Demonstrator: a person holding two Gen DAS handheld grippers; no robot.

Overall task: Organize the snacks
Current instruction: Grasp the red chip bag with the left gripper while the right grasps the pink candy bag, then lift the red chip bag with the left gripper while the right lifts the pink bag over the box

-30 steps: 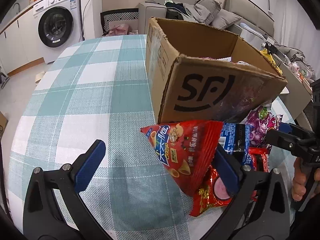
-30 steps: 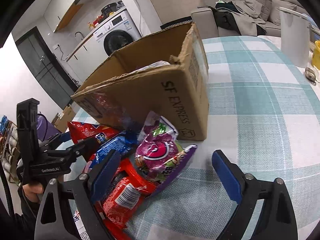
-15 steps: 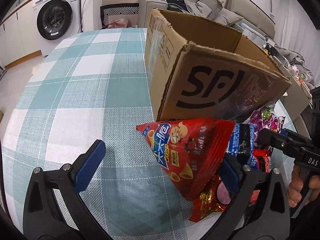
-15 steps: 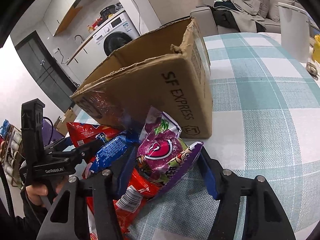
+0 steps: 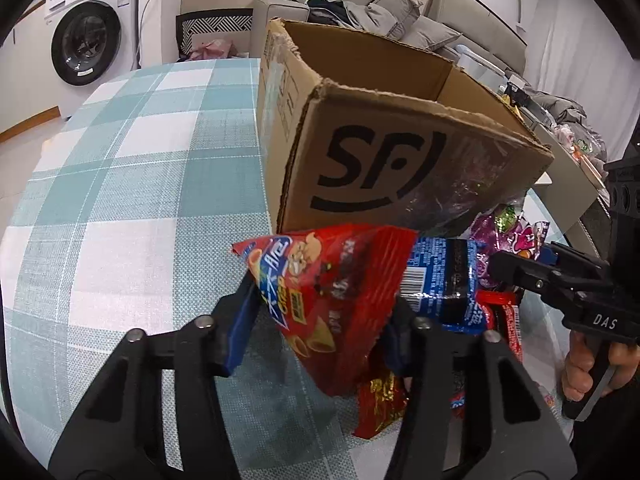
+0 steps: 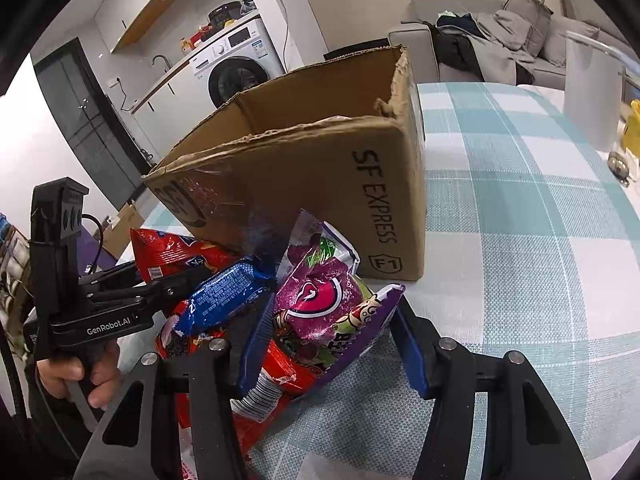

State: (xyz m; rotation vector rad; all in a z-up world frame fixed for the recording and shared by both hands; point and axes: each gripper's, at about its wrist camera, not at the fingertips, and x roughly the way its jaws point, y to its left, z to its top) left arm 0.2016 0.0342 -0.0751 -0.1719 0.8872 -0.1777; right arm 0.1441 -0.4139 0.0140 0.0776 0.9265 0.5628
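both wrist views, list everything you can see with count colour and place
cardboard box: 1, brown, open-topped, on the table
red chip bag: 1, red, between the left gripper's closing jaws
purple snack bag: 1, purple and pink, between the right gripper's closing jaws
blue snack packet: 1, blue, in the pile before the box
tablecloth: 1, teal and white check, covering the table
washing machine: 1, white, background
sofa: 1, grey, strewn with clothes
left gripper: 1, black with blue pads
right gripper: 1, black with blue pads
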